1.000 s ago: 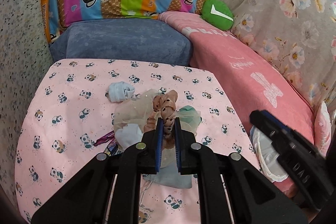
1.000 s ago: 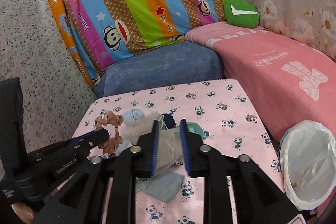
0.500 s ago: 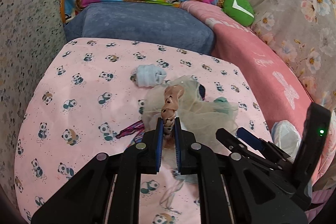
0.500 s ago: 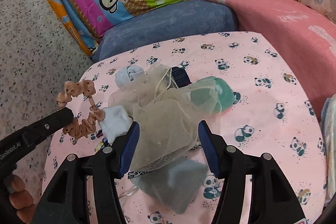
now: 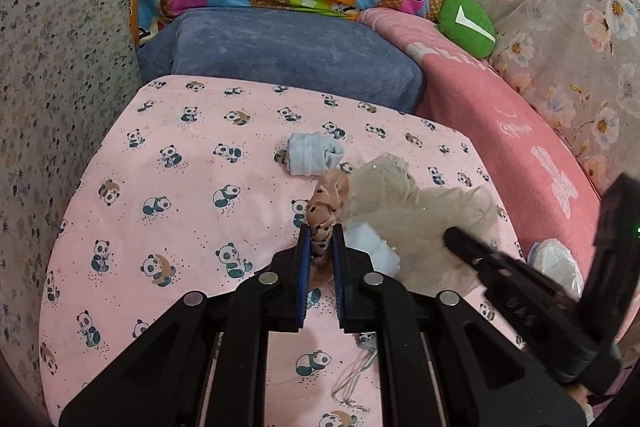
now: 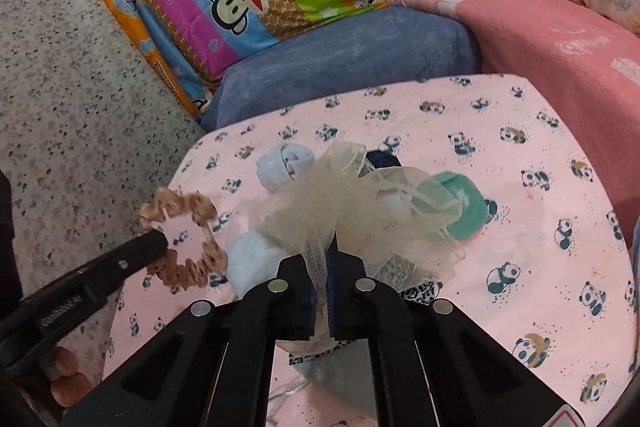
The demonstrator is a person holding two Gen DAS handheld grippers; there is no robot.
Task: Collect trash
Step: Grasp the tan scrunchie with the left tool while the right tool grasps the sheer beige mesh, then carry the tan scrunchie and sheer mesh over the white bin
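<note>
- Looking along the left gripper, its blue pads are clamped on a tan spotted scrunchie, which sticks up from between the tips; the lower part of the loop is hidden behind the fingers.
- Just beyond it lies a pale blue sock roll on the panda sheet; a second pale roll is half covered by beige mesh.
- The right gripper enters from the right edge with its tip in the mesh; its jaws cannot be made out from here.
- A white bag shows at the right edge, mostly blocked by that gripper.
- A thin cord lies near the bottom, partly behind the fingers.
- From the right wrist, the right gripper has just been closing and is pinched together on a fold of the mesh, lifted into a bunch.
- Under the mesh, a green thing and a dark blue one are only partly seen; what they are is unclear.
- A sock roll sits behind the mesh, a white roll to its left.
- A leopard-print scrap and a grey cloth are cut off by the fingers.
- The left gripper reaches in from the left, holding the scrunchie above the sheet.
</note>
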